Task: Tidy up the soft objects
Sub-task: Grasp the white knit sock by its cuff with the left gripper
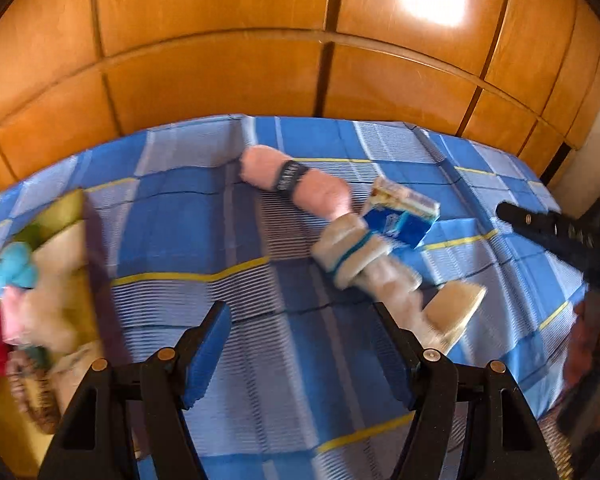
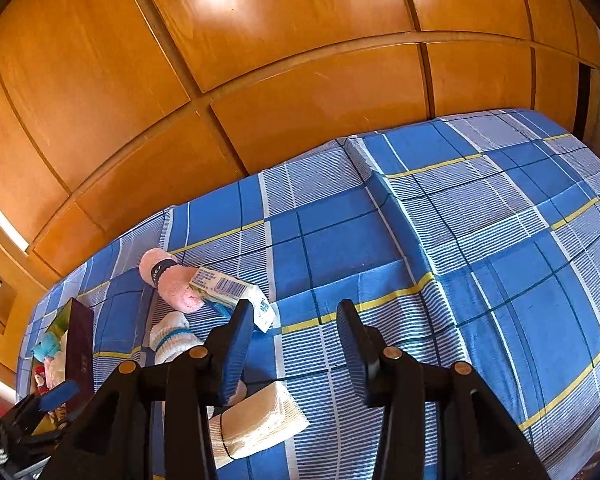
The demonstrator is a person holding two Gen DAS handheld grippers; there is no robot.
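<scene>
Right wrist: pink towel roll [image 2: 171,284] lies diagonally on bedspread [image 2: 480,240].

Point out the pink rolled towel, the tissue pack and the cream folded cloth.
pink rolled towel [image 2: 184,294], right wrist view, lower end.
tissue pack [image 2: 236,292], right wrist view, top face.
cream folded cloth [image 2: 260,420], right wrist view, top face.
</scene>
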